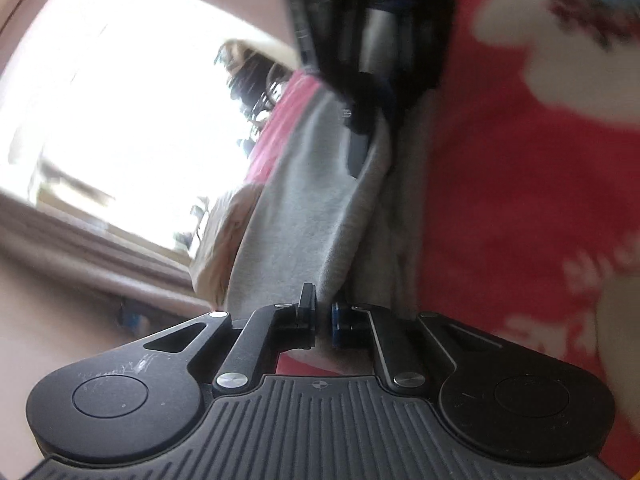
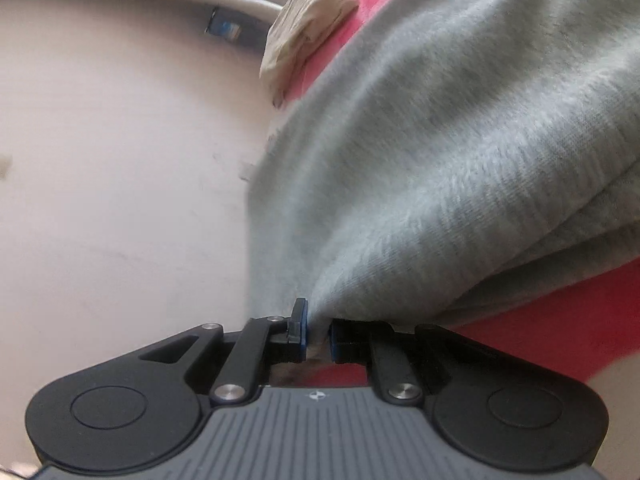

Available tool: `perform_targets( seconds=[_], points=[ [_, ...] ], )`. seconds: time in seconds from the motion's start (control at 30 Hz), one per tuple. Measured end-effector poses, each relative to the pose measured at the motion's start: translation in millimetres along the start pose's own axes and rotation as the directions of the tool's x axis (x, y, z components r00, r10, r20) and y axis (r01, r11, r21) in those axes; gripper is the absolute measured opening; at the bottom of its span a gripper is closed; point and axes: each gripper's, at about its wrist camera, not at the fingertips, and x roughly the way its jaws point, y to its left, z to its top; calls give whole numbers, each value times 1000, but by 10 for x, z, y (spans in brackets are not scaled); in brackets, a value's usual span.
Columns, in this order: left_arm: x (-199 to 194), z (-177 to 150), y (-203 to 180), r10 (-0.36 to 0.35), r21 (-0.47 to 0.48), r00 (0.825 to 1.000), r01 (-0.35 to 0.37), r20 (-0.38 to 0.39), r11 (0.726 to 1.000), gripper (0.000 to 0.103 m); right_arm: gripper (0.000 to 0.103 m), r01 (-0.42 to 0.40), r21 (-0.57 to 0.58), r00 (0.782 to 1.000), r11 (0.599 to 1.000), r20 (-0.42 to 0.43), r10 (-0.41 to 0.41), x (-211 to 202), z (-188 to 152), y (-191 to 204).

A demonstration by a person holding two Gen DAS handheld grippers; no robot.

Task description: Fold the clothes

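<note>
A grey fleece garment (image 1: 304,208) hangs stretched in the air between both grippers, above a red patterned bedspread (image 1: 500,200). My left gripper (image 1: 323,320) is shut on one edge of the grey cloth. At the far end of the garment in the left wrist view, the other gripper (image 1: 360,116) shows as a dark blurred shape pinching the cloth. In the right wrist view the grey garment (image 2: 440,160) fills the upper right, and my right gripper (image 2: 318,332) is shut on a bunched corner of it.
A beige cloth or pillow (image 2: 308,28) lies at the bedspread's (image 2: 540,320) far edge. A pale pink wall (image 2: 120,160) fills the left, with a bright window (image 1: 132,112) and dark blurred items (image 1: 360,20) beyond the bed.
</note>
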Motion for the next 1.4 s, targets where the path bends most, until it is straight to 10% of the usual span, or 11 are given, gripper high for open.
perform_targets(
  seconds=[0.4, 0.67, 0.9, 1.4],
  points=[
    [-2, -97, -175, 41, 135, 998, -47, 43, 990, 6, 34, 100, -38, 994, 994, 48, -98, -464, -67, -95],
    [8, -110, -216, 45, 155, 998, -52, 49, 986, 6, 28, 66, -89, 995, 994, 76, -59, -736, -92, 127],
    [-22, -165, -285, 51, 185, 997, -61, 59, 981, 6, 29, 69, 164, 992, 984, -112, -51, -186, 122, -22],
    [20, -240, -342, 51, 191, 996, -65, 75, 979, 6, 36, 176, 380, 976, 908, -188, -111, 32, 313, -169]
  ],
)
